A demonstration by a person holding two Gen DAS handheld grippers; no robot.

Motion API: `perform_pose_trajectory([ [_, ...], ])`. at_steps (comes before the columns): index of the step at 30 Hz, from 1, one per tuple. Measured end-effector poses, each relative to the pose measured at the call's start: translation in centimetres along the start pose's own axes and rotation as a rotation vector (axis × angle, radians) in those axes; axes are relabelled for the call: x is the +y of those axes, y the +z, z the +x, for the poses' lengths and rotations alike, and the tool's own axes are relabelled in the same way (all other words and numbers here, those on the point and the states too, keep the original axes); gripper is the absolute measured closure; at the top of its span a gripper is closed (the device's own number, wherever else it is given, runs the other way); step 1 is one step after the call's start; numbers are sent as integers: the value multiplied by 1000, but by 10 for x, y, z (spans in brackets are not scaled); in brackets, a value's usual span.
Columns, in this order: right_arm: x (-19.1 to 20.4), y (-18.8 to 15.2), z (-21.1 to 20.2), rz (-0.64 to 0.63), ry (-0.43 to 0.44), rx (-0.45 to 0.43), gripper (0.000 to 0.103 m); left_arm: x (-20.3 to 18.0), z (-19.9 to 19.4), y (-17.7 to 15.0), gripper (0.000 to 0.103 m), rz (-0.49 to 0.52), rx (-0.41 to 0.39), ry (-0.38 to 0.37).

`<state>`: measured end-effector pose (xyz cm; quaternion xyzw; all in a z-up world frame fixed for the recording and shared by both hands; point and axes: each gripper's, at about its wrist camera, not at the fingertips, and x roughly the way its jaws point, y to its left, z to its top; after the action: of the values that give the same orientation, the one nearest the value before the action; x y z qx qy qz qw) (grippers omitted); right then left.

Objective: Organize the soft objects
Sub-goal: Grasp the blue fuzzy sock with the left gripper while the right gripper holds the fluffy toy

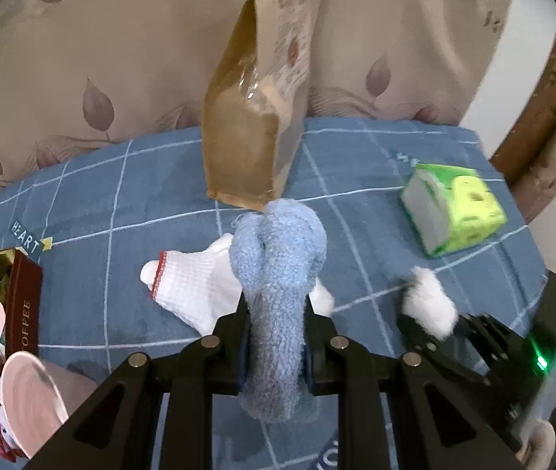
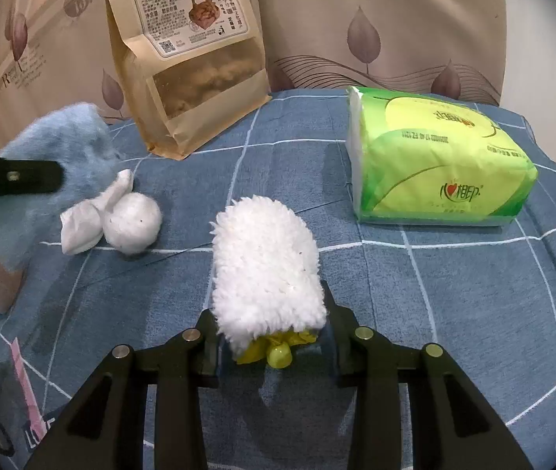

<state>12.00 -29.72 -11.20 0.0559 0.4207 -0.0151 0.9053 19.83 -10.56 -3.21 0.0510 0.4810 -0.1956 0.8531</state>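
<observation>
**Fluffy socks in both claws over the blue checked cloth**

Blue fleece fills the left gripper (image 1: pixel 276 337): its jaws are clamped on a fuzzy blue sock (image 1: pixel 278 293), which stands up between the fingers, its folded end above the table. Just behind it on the blue checked cloth (image 1: pixel 121 203) lies a white sock with a red stripe (image 1: pixel 188 286), partly hidden by the blue one.

The right gripper (image 2: pixel 274 337) is pinched on a white fluffy sock (image 2: pixel 266 266), with a bit of yellow-green showing at its near end between the jaws. To its left on the cloth rests the white sock again, rolled into a ball with a loose tail (image 2: pixel 117 215).

A brown paper snack bag (image 2: pixel 188 58) stands upright at the back against the leaf-printed fabric (image 2: pixel 376 19). A green tissue pack (image 2: pixel 434 164) lies to the right, well apart from the socks. At the left edge sits a dark coffee box (image 1: pixel 23 305) beside a pink cup (image 1: pixel 31 395).
</observation>
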Motion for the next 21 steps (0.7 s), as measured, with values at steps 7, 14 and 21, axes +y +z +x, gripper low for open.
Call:
perform_pose_trajectory([
  [7,1,-1,1,-6,-8,0,68,4,-36,-10,83,-7,-37,-15],
  [14,1,-2,1,-8,-10,0,68,20,-74,-18,82,-12,-76,10],
  [21,2,-2,1,-10,-12,0,68,55,-106,-21,82,-41,-114,91],
])
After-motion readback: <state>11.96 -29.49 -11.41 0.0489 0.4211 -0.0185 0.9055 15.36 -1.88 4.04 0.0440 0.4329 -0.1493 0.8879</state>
